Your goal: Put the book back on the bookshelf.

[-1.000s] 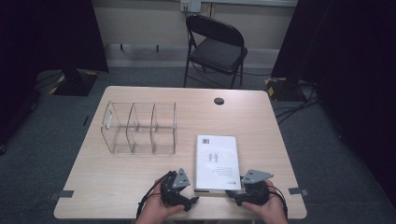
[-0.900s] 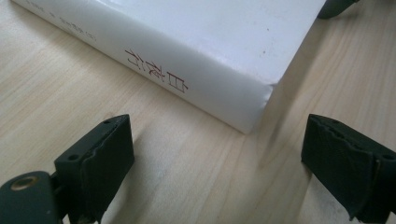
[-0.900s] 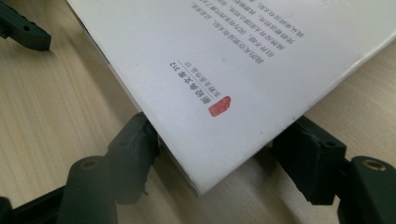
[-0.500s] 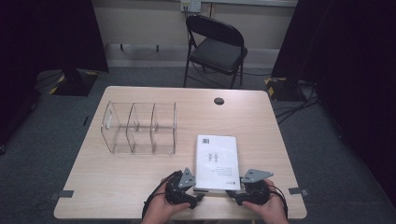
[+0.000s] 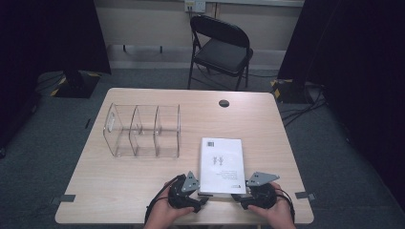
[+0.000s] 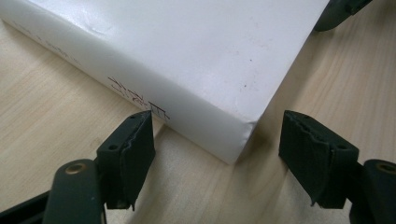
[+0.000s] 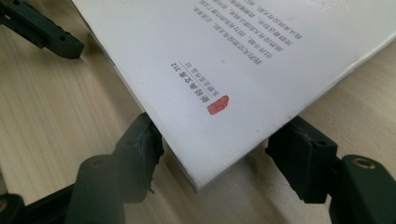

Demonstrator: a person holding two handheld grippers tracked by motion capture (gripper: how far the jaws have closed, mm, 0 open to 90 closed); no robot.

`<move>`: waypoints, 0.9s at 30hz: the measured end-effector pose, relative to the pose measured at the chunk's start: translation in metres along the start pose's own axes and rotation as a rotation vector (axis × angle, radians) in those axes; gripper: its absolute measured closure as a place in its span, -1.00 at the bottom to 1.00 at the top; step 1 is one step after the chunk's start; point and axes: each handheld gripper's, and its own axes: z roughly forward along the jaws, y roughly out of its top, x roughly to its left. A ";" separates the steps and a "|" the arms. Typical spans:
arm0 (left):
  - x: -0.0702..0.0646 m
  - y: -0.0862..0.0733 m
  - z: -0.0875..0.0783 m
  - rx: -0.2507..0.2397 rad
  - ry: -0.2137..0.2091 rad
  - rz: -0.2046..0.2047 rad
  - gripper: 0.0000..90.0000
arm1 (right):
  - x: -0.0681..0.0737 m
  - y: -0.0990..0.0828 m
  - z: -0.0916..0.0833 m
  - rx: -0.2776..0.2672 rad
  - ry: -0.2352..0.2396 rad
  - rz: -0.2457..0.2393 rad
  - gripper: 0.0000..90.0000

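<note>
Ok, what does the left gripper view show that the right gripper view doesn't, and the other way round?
Left gripper view: the white book's spine with red lettering, and the left tool, whose jaws have just been closing, astride a near corner with one pad clear of the book. Right gripper view: the cover's printed lines and red seal, and the right tool, jaws also just closing, pads seemingly against both edges of the other near corner. Shared: the book on the wooden table, a corner between black jaws.
</note>
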 end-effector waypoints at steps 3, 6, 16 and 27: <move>0.000 0.000 0.000 0.002 0.001 0.003 -0.41 | 0.000 0.000 0.000 -0.007 0.003 0.001 -0.21; 0.001 0.000 -0.001 0.009 0.001 0.011 -0.41 | 0.000 0.001 -0.001 -0.010 0.007 0.005 -0.15; 0.001 0.000 -0.001 0.009 0.001 0.011 -0.41 | 0.000 0.002 -0.003 -0.017 0.011 0.007 -0.14; 0.001 0.000 -0.001 0.010 0.005 0.005 -0.42 | 0.000 0.003 -0.004 -0.016 0.012 -0.001 -0.13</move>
